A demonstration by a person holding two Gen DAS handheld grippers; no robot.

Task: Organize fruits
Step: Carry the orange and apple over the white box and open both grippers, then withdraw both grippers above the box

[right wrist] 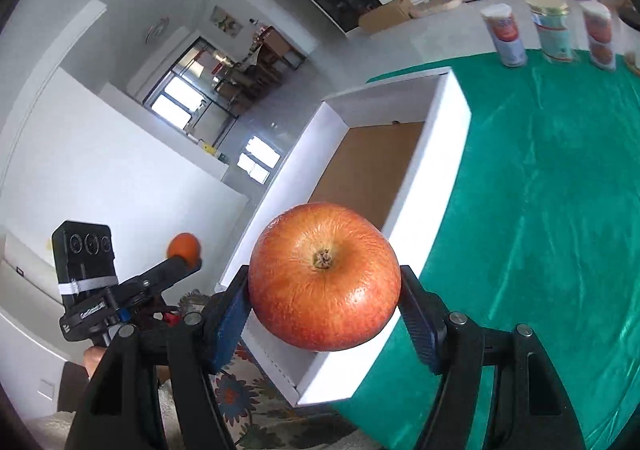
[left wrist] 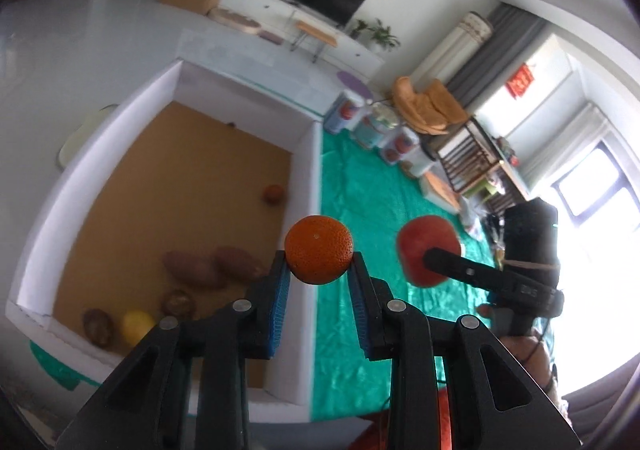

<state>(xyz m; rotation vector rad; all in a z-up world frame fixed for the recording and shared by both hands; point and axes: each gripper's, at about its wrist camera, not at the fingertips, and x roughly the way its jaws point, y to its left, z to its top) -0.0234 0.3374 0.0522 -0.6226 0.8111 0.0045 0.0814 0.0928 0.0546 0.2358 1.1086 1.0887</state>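
My left gripper (left wrist: 319, 262) is shut on a small orange (left wrist: 319, 249), held in the air above the right wall of a white box (left wrist: 306, 178) with a brown floor. Inside the box lie two sweet potatoes (left wrist: 212, 266), a small round brown fruit (left wrist: 273, 193), two dark round fruits (left wrist: 98, 326) and a yellow lemon (left wrist: 137, 326). My right gripper (right wrist: 324, 292) is shut on a red apple (right wrist: 324, 276), raised over the near corner of the white box (right wrist: 448, 154). The left wrist view shows that apple (left wrist: 424, 254) to the right; the right wrist view shows the orange (right wrist: 184, 246) to the left.
A green cloth (right wrist: 540, 210) covers the table right of the box. Three printed canisters (right wrist: 548, 32) stand at its far edge. A flowered cushion (right wrist: 236, 390) lies below the box's near corner. A pale plate (left wrist: 78, 138) sits left of the box.
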